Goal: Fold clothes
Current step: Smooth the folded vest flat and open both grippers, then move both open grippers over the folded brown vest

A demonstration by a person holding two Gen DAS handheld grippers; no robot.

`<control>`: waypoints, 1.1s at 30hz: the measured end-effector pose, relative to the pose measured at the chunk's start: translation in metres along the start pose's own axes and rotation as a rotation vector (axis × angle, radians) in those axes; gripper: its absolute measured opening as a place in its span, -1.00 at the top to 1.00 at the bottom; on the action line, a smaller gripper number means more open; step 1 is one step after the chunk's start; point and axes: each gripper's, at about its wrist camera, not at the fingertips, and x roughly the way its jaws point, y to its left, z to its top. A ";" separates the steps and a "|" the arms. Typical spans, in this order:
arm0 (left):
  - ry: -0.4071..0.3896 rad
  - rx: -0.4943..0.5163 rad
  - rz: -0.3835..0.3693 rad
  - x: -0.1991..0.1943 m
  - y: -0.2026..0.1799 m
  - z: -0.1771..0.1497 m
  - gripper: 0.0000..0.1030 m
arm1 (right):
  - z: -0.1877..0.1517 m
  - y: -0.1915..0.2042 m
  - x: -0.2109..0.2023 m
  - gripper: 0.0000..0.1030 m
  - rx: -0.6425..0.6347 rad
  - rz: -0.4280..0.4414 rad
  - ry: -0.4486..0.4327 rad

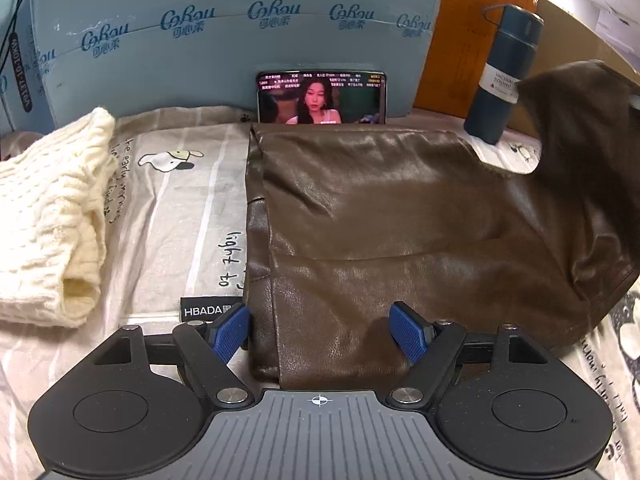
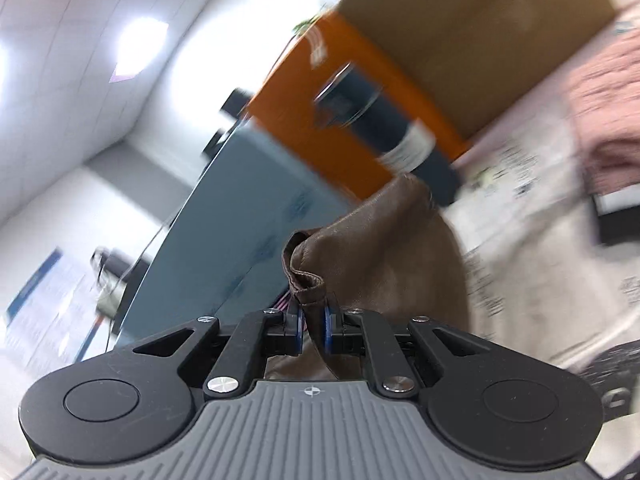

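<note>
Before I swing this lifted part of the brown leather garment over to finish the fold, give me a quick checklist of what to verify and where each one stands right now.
1. Right claw holds the brown leather garment: ok, shut on a bunched edge.
2. Left claw pins the near end of the garment: not ok, its jaws stand open on either side of it.
3. Lifted flap is off the bed: ok, the left view shows it raised at the right.
4. Blue bottle is out of the flap's way: not ok, the flap hangs right beside it.
5. Phone is safe: cannot tell, it leans just behind the garment's far edge.
6. Cream sweater is out of the way: ok, it lies apart at the left.
</note>
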 end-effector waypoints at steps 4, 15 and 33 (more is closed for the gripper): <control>-0.004 -0.009 0.000 0.000 0.000 -0.002 -0.52 | -0.027 0.028 0.031 0.83 -0.117 0.030 0.114; -0.144 -0.120 0.097 -0.035 0.014 0.014 -0.52 | -0.100 0.050 0.089 0.78 -0.351 0.038 0.405; -0.174 0.100 0.046 -0.015 -0.051 0.029 -0.61 | -0.086 0.036 0.035 -0.66 -0.515 0.090 0.556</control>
